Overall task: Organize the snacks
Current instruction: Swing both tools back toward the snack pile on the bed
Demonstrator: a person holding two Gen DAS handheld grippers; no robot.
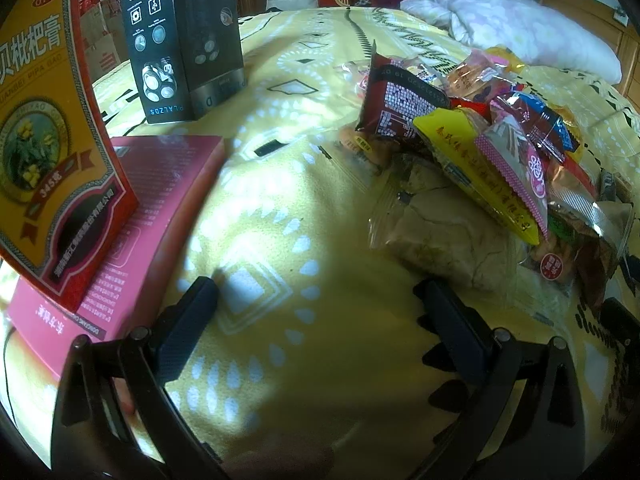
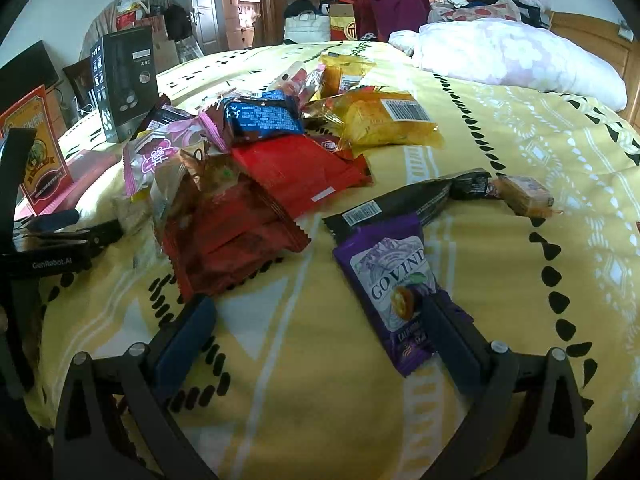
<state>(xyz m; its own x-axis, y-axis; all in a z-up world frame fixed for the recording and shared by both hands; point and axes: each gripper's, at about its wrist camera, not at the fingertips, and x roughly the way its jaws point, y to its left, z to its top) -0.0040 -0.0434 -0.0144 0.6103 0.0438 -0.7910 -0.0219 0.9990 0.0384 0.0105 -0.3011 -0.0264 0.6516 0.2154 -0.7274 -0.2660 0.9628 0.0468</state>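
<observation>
Two grippers hang low over the bed, and both have their fingers spread wide with nothing between them. We go from left to right. By the left edge of the bed, the red and yellow box [image 1: 48,128] stands on the flat pink box [image 1: 132,232], and the black box [image 1: 184,36] stands behind them. Our left gripper [image 1: 316,300] points at bare yellow blanket [image 1: 280,184], just beside the snack pile [image 1: 472,152]. Our right gripper [image 2: 320,316] sits near the purple packet [image 2: 394,280], and its right finger touches that packet's edge. We think the purple packet is the easy one to take. We should slide over a bit so the packet is between both fingers, then close softly. Packets under the pile are hidden. We cannot read the small words. The pile's right side is cut off in the left view.
</observation>
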